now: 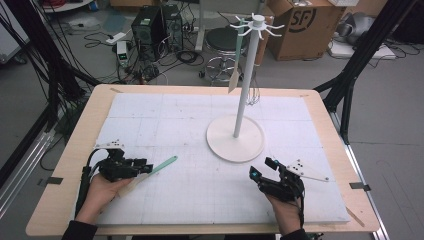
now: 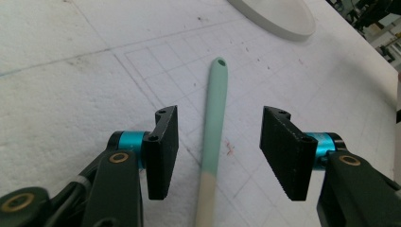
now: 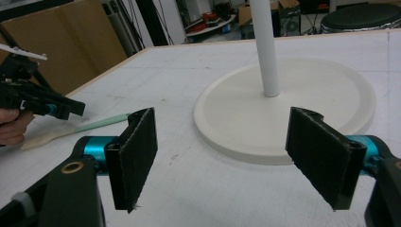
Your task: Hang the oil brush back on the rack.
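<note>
- The desk (image 1: 65, 165) was a wooden top with rounded corners, and a white gridded mat (image 1: 165, 125) covered most of it.
- A white stand (image 1: 236, 137) stood on the mat right of centre, toward the far side: a round flat base, a tall thin pole and a crown of small hooks at the top. Its base also showed in the right gripper view (image 3: 331, 90).
- A second spatula (image 1: 236, 55), with a green handle and pale blade, hung from one of the hooks on the left side of the pole.
- The left hand-held gripper (image 1: 145, 167) lay low at the near left of the mat, held in the person's left hand (image 1: 100, 192). Its jaws stood partly open, apart on either side of the spatula, and the pads did not touch it.
- The right hand-held gripper (image 1: 262, 170) rested at the near right of the mat, just near of the stand's base. Its jaws stood wide apart with nothing between them.
- The spatula (image 2: 215, 123) lay flat on the mat at the near left, its green handle pointing far and right toward the stand, its pale blade end near the left hand. In the left gripper view it ran up between the two jaws, clear of both, with a small hole at the handle's far tip.
</note>
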